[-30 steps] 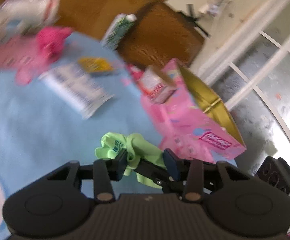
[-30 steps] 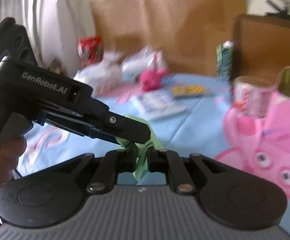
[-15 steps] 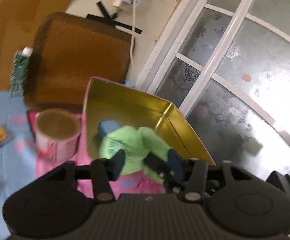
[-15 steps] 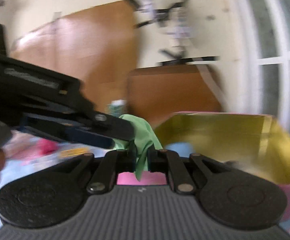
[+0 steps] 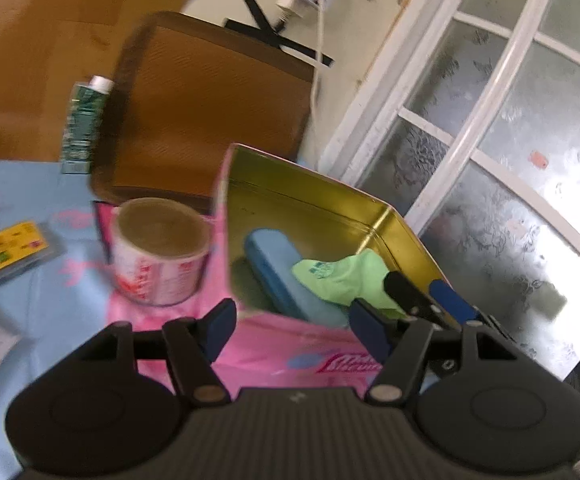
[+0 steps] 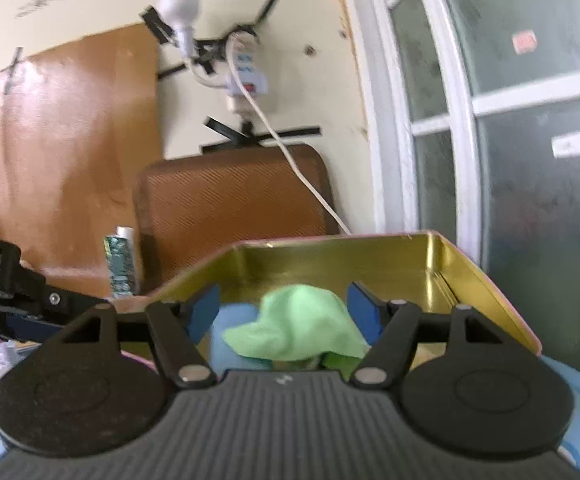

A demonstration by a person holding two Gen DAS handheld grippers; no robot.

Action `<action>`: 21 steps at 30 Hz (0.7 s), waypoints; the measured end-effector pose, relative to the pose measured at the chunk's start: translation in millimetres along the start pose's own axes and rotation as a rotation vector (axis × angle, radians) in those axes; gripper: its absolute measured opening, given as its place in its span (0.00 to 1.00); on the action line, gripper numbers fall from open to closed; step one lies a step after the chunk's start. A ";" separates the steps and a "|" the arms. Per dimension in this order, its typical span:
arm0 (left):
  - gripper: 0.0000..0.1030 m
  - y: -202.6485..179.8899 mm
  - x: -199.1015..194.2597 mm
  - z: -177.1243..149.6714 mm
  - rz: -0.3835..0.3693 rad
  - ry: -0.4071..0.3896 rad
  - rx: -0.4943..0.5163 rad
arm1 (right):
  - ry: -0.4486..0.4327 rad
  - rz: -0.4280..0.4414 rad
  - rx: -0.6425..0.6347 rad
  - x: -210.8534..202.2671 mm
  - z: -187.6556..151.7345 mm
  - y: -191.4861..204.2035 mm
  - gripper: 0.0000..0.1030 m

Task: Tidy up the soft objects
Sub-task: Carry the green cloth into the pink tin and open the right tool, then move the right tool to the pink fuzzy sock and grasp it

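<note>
A green cloth (image 5: pixel 342 276) lies inside the pink tin box with a gold lining (image 5: pixel 310 184), partly on top of a blue case (image 5: pixel 273 264). My left gripper (image 5: pixel 292 324) hovers at the box's near wall, jaws opening, nothing between them. My right gripper (image 5: pixel 430 300) reaches into the box from the right, beside the cloth. In the right wrist view the green cloth (image 6: pixel 294 328) sits loose between the right gripper's (image 6: pixel 283 310) opening jaws, with neither pad touching it. The box's gold wall (image 6: pixel 370 260) rises behind it.
A red-printed tape roll (image 5: pixel 161 256) stands against the box's left side on the blue tablecloth (image 5: pixel 29 300). A yellow pack (image 5: pixel 5 252) and a green carton (image 5: pixel 83 124) lie further left. A brown chair back (image 5: pixel 209 112) and a window (image 5: pixel 510 140) stand behind.
Both grippers carried the green cloth from over the table to the tin box. Both then spread their jaws and let go, so the cloth now rests inside the box.
</note>
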State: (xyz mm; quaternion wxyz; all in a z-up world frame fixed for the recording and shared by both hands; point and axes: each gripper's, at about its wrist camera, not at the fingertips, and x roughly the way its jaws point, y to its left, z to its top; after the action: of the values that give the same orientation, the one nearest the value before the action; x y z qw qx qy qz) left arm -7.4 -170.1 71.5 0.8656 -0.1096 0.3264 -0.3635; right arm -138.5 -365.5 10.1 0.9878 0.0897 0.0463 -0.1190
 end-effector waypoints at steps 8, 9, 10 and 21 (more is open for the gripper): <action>0.62 78.2 -91.8 -33.0 0.115 -0.077 -0.088 | -0.012 0.225 -0.046 -17.8 6.3 56.0 0.70; 0.62 91.6 -101.9 -36.2 0.147 -0.082 -0.113 | 0.002 0.267 -0.057 -18.5 5.4 66.0 0.70; 0.62 105.8 -111.7 -39.4 0.191 -0.085 -0.141 | 0.025 0.324 -0.073 -17.4 3.7 78.5 0.70; 0.60 190.7 -154.6 -70.9 0.424 -0.154 -0.276 | 0.387 0.695 -0.252 48.2 -27.6 196.2 0.84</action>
State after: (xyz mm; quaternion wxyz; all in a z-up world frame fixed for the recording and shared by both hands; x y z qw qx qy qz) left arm -27.5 77.3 11.1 0.9217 -0.1829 0.3217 -0.1166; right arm -46.1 -183.7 10.3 0.9455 -0.0010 0.2121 0.2472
